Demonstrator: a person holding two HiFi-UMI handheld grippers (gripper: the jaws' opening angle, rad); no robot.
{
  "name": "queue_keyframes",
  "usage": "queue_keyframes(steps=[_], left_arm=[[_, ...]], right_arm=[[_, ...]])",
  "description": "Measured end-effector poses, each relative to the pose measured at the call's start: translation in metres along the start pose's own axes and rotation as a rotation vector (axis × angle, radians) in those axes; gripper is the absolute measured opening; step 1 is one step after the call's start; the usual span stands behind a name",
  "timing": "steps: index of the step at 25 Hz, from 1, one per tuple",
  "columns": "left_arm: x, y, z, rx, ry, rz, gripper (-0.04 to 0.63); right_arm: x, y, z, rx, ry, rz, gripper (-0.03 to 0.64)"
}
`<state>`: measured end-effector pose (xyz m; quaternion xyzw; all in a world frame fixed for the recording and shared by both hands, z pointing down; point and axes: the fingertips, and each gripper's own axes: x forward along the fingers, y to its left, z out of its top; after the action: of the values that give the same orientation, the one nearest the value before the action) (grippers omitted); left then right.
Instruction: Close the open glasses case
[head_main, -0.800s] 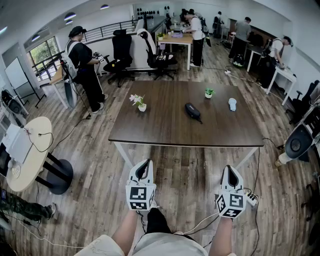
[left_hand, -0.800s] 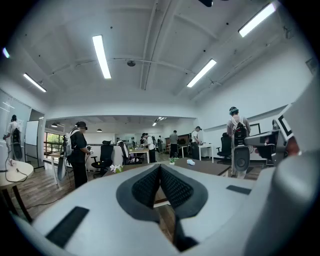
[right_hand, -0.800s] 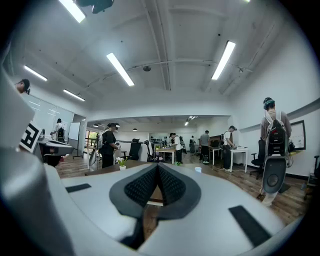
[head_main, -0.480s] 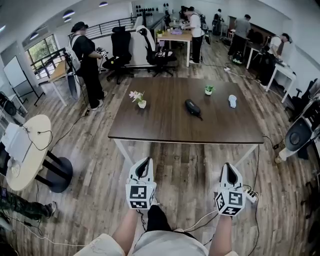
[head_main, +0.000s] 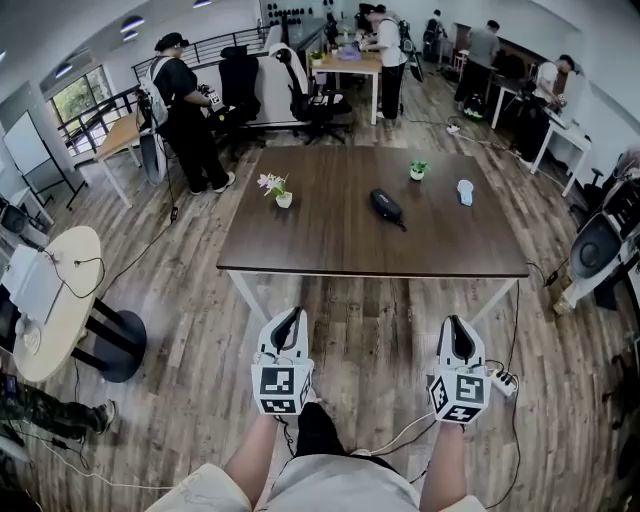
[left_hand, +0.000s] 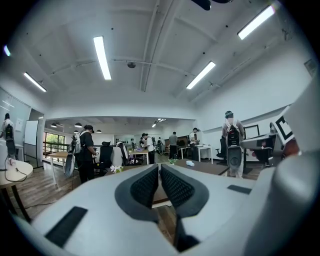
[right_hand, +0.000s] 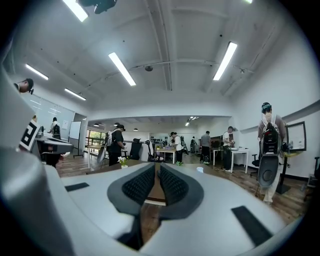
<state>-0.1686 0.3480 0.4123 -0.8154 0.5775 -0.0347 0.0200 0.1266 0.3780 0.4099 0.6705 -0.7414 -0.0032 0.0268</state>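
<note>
A dark glasses case (head_main: 386, 207) lies near the middle of the brown table (head_main: 330, 250), well ahead of me in the head view. My left gripper (head_main: 289, 322) and right gripper (head_main: 455, 327) are held level over the wooden floor, short of the table's near edge. Both are shut with nothing between the jaws. In the left gripper view the dark pads (left_hand: 145, 186) meet at the tips; in the right gripper view the pads (right_hand: 171, 186) nearly touch. The table edge shows beyond both, and the case itself is not visible there.
On the table stand a white pot with flowers (head_main: 275, 189), a small green plant (head_main: 417, 170) and a pale blue object (head_main: 465, 191). A round side table (head_main: 55, 300) is at the left. A power strip (head_main: 503, 380) and cables lie on the floor. A person (head_main: 185, 110) stands beyond the table's left corner.
The table and what is on it sit slightly higher in the head view. Both grippers have shifted a little up the frame, still shut.
</note>
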Motion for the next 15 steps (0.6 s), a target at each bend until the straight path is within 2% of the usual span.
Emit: queue_keyframes(steps=[1, 3, 6, 15], left_arm=[[-0.001, 0.001, 0.0, -0.001, -0.004, 0.0, 0.036], [0.0, 0.0, -0.002, -0.004, -0.001, -0.009, 0.156], [0.0, -0.001, -0.008, -0.008, 0.021, -0.021, 0.231], [0.012, 0.006, -0.021, -0.016, 0.056, -0.059, 0.261]], right_arm=[[0.001, 0.002, -0.001, -0.003, 0.002, 0.005, 0.054], [0.001, 0.005, -0.003, -0.009, 0.0, 0.017, 0.138], [0.0, 0.007, -0.005, -0.021, 0.001, 0.017, 0.22], [0.017, 0.018, -0.02, -0.011, 0.041, 0.027, 0.242]])
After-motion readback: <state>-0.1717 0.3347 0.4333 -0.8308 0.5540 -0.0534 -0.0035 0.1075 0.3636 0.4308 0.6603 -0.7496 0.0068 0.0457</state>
